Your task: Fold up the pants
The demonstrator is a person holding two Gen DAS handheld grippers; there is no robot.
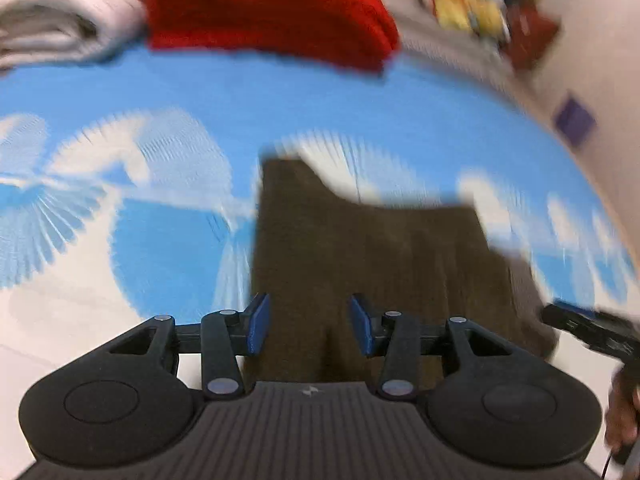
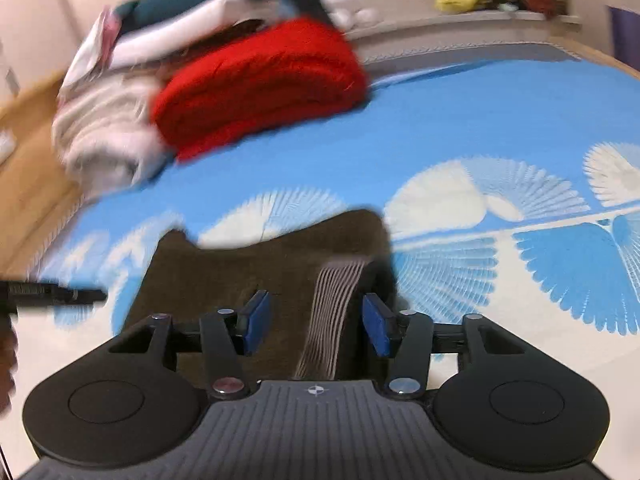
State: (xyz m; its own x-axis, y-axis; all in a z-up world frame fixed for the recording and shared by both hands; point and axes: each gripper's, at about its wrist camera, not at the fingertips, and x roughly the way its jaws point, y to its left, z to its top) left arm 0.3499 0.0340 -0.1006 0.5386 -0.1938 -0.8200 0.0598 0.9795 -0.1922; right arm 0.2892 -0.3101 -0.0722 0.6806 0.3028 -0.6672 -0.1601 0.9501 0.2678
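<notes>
Hovering both tools over one pair of brown pants [image 1: 360, 248], you have the garment spread on the blue and white patterned bedspread [image 1: 248, 92], which gives you a broad flat surface to fold on. Your left gripper [image 1: 310, 324] stands part open above the near edge of the cloth, nothing pinched between its blue pads. Your right gripper [image 2: 316, 322] is likewise part open; a pale ribbed strip [image 2: 332, 308], probably the waistband lining turned up, lies in the gap, but the pads do not press on it. Two grippers side by side over the same edge suggests you mean to take two corners together so the fold comes over evenly. Behind the pants sit one folded red item [image 2: 260, 84] and one pale folded bundle [image 2: 104, 136], stacked at the far side, well apart, likely to keep the working area free
</notes>
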